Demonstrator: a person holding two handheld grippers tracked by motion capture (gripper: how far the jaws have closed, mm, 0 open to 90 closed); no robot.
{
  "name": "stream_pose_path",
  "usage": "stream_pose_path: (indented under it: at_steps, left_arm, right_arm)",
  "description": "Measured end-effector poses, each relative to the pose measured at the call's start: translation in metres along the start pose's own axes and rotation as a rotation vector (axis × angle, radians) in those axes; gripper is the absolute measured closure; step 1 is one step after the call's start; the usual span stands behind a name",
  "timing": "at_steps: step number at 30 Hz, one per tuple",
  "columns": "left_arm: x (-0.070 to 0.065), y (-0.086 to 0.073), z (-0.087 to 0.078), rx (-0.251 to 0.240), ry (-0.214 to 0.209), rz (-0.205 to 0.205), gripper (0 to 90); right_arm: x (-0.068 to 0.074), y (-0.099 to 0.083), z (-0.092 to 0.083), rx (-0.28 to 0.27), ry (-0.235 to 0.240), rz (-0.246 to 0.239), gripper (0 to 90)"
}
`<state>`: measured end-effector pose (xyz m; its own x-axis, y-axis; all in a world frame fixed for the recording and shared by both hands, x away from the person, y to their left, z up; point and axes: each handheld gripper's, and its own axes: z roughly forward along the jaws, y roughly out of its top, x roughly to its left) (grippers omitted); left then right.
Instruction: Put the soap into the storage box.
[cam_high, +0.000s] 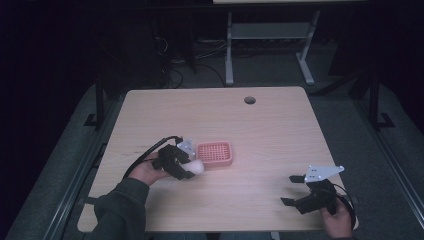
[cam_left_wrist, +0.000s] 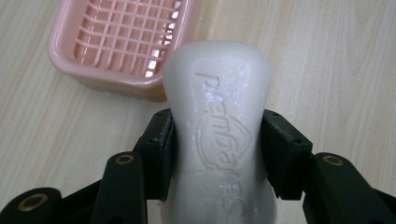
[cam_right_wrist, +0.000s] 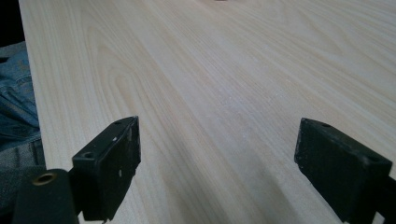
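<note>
Right gripper (cam_high: 294, 190) sits at the near right corner of the table (cam_high: 280, 130), jaws wide apart, nothing between them; in the right gripper view just bare wood grain runs ahead of the jaws. A fold of blue denim (cam_right_wrist: 16, 107) shows off the table edge at that view's left.

Left gripper (cam_high: 189, 169) is near left of centre, held in the person's left hand (cam_high: 147, 172), dark green sleeve (cam_high: 120, 210) coming in from the bottom. Jaws are clamped on a white soap bar (cam_left_wrist: 217, 135), pads pressing both long sides, embossed lettering facing up. Bar's far end sits just short of the pink soap dish (cam_high: 214, 153); whether it's lifted off the wood or resting on it isn't clear.

Dish has a grid bottom and lies flat mid-table, just past the bar.

Tabletop is light wood with rounded corners and a cable hole (cam_high: 249, 100) near the far edge.

Beyond: dark room, grey floor, white desk legs (cam_high: 229, 50), loose cables (cam_high: 172, 75) on the floor at far left.
</note>
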<state>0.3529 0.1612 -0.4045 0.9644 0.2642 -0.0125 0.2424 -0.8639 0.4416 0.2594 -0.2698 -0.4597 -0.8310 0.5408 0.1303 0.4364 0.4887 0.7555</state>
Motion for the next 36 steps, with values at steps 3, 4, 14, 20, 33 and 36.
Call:
stream_pose_path:
  at_steps: [3, 4, 14, 20, 33, 36]
  left_arm:
    - [0.003, 0.003, 0.0, -0.011, -0.005, -0.003, 49.3]
    - [0.004, 0.004, 0.0, -0.009, -0.003, -0.003, 49.3]
    - [0.012, 0.018, -0.002, -0.015, 0.001, 0.008, 49.3]
    - [0.013, 0.026, -0.001, -0.015, 0.007, 0.019, 49.3]
    - [0.022, 0.038, 0.004, -0.007, -0.009, 0.031, 49.3]
    - [0.024, 0.04, 0.006, 0.004, -0.009, 0.033, 49.3]
  right_arm:
    - [0.0, 0.0, 0.0, -0.003, 0.0, 0.002, 14.2]
    - [0.0, 0.0, 0.001, -0.002, 0.002, 0.002, 14.2]
    - [0.0, 0.0, 0.0, -0.006, 0.002, 0.007, 14.1]
    - [0.0, 0.001, 0.0, -0.006, 0.004, 0.005, 14.2]
    - [0.001, 0.001, 0.0, -0.008, 0.006, 0.0, 14.1]
    - [0.001, 0.001, 0.001, -0.006, 0.007, -0.005, 14.2]
